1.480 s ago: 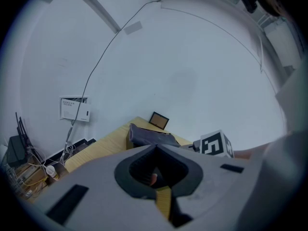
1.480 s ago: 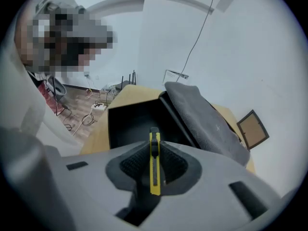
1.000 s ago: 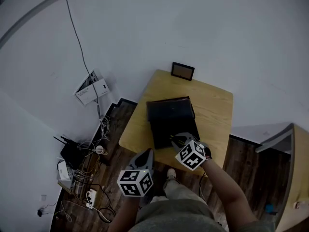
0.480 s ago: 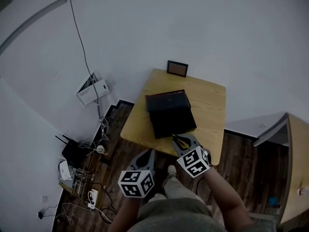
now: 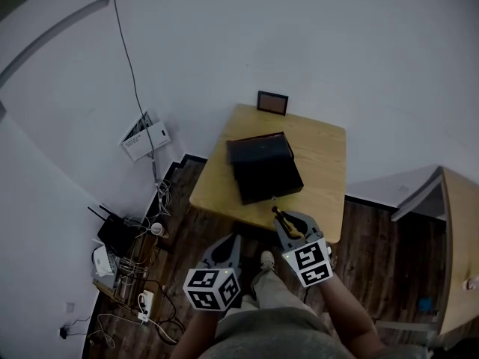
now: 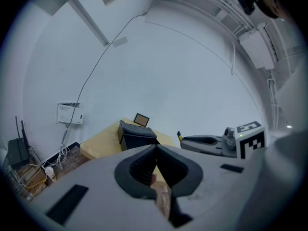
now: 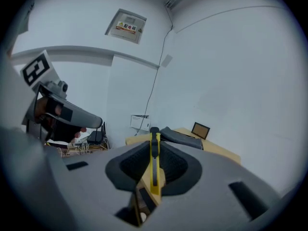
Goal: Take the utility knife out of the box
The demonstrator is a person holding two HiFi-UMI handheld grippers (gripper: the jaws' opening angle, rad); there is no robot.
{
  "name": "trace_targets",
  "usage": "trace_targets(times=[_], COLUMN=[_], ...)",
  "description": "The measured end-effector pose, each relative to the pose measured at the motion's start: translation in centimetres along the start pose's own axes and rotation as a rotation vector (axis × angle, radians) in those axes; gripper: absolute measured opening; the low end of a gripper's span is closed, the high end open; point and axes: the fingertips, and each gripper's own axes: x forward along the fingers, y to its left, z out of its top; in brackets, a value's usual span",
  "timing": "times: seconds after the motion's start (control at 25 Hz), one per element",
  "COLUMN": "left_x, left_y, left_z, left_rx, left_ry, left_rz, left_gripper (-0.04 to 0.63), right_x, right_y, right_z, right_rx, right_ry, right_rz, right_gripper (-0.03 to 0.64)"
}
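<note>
My right gripper point(image 5: 287, 225) is pinching the utility knife point(image 7: 154, 160) tight between its jaws. The yellow knife sticks out past the tips. The box point(image 5: 263, 169) sits on the table point(image 5: 323, 163), in front of the knife tip and well apart from it. So I think the knife is out of the box and this step is nearly done. My left gripper point(image 6: 155, 163) is closed with nothing in it, off to the side of my right one. Next I need a flat spot to lay the knife down gently.
</note>
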Motion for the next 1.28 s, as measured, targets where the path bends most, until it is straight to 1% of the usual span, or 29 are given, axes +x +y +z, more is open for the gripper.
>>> trace_targets(times=[0.36, 0.52, 0.8, 1.0, 1.28], left_x=[-2.7, -3.0, -2.9, -2.7, -2.9], left_y=[-0.7, -1.0, -1.4, -1.5, -1.5], left_z=[-0.3, -0.5, -0.1, 0.1, 0.5], left_rx=[0.002, 0.008, 0.016, 0.018, 0.026], left_ry=[-0.026, -0.027, -0.035, -0.038, -0.043], left_rz=[0.0, -0.001, -0.009, -0.013, -0.009], left_gripper=[0.003, 0.003, 0.003, 0.003, 0.003], right_x=[-4.4, -5.4, -6.6, -6.8, -7.4], right_y=[0.4, 0.2, -0.3, -0.4, -0.4], right_z=[0.6, 0.2, 0.8, 0.6, 1.5], right_rx=[0.076, 0.097, 0.107, 0.122, 0.13], right_ry=[-0.066, -0.073, -0.093, -0.106, -0.131], right_rz=[-0.069, -0.087, -0.108, -0.107, -0.111], right_gripper=[0.051, 0.051, 0.051, 0.051, 0.051])
